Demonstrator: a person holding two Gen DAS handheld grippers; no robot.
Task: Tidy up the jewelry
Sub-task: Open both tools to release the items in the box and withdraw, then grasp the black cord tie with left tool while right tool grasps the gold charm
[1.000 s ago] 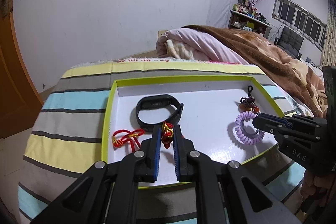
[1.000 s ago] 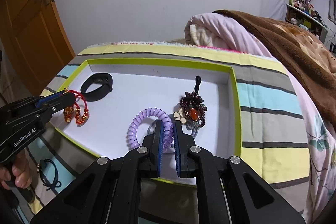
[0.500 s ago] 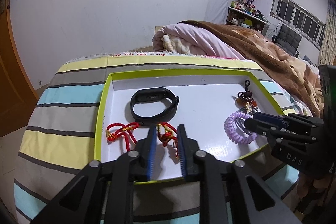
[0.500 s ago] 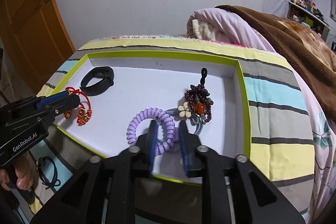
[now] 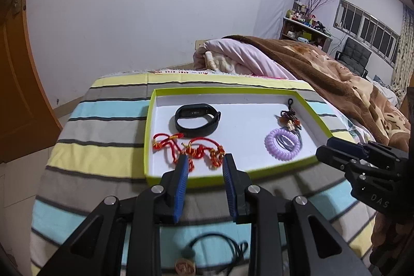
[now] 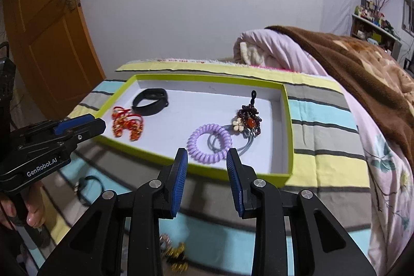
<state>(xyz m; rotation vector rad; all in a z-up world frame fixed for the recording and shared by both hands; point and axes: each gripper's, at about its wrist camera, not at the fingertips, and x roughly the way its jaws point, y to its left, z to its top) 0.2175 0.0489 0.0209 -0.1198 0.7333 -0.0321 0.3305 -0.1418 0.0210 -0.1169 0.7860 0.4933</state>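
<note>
A green-rimmed white tray (image 5: 314,118) (image 6: 288,126) lies on the striped bed. In it lie a black wristband (image 5: 197,120) (image 6: 150,101), red cord bracelets with gold beads (image 5: 191,150) (image 6: 126,122), a purple coil band (image 5: 283,143) (image 6: 209,141) and a dark beaded charm (image 5: 289,119) (image 6: 248,119). My left gripper (image 5: 204,162) is open and empty just before the tray's near rim, by the red bracelets. My right gripper (image 6: 206,157) is open and empty before the rim, by the purple coil.
A dark cord with a round pendant (image 5: 214,250) lies on the blanket under the left gripper. Gold and black pieces (image 6: 176,258) lie under the right gripper. A rolled pink quilt and brown blanket (image 6: 336,61) lie to the right. An orange door (image 6: 44,25) stands left.
Both grippers opened and let go: the left released the red bracelet, the right the purple coil. Both drew back from the tray toward me and rose.
</note>
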